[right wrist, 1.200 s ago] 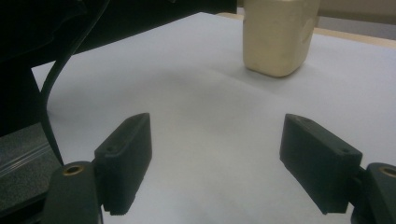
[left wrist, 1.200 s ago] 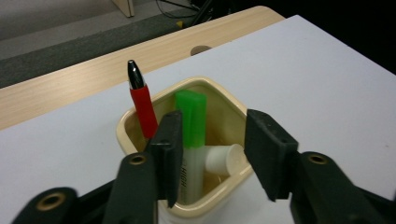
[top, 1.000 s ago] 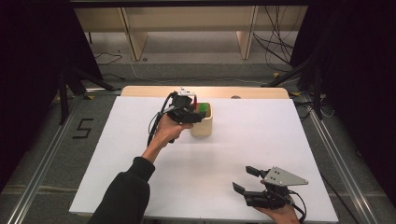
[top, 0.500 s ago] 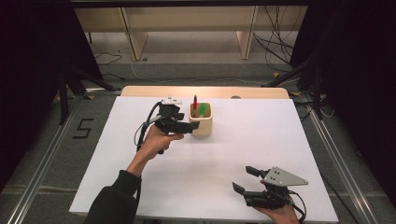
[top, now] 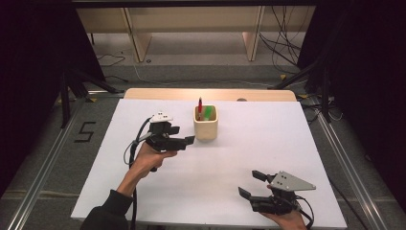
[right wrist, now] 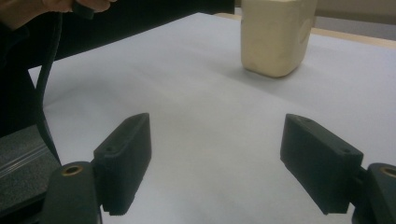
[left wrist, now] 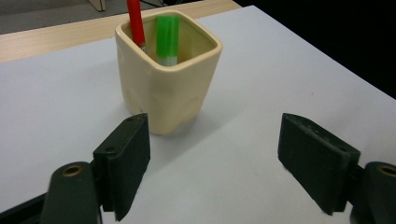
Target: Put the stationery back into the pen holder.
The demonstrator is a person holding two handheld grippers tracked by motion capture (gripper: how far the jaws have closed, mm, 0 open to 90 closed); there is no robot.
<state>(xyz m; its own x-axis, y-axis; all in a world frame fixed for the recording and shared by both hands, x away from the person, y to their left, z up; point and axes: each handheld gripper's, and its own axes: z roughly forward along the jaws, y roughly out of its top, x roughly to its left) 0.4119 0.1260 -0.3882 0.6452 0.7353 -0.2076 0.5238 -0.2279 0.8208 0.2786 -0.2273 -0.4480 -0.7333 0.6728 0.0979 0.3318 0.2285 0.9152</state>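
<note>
One cream cup (top: 206, 123) stands on the white table (top: 268, 143), far of centre and just short of the wooden strip (top: 210, 94) along the far edge; two pens stand in it, one red pen (top: 199, 106) at its left side and one green pen (top: 207, 113) to the right of it; two grippers work the scene, one in each hand

The left gripper (top: 184, 142) hovers just left of the cup and a little nearer than it, pointing right toward it; its jaws have just been opening and now stand spread wide, with nothing between them and the pads touching nothing; in the left gripper view (left wrist: 215, 163) the cup sits just beyond the left jaw, apart from it

The right gripper (top: 252, 183) sits at the near right of the table, well apart from the cup; its jaws are spread wide too, bare table between them, holding nothing; the right gripper view (right wrist: 215, 163) shows the cup far off at the upper right

The cup is squarish with rounded corners, glossy cream, thick-rimmed, upright; the red pen leans at the far left corner and rises above the rim; the green pen, broader, reaches about rim height
</note>
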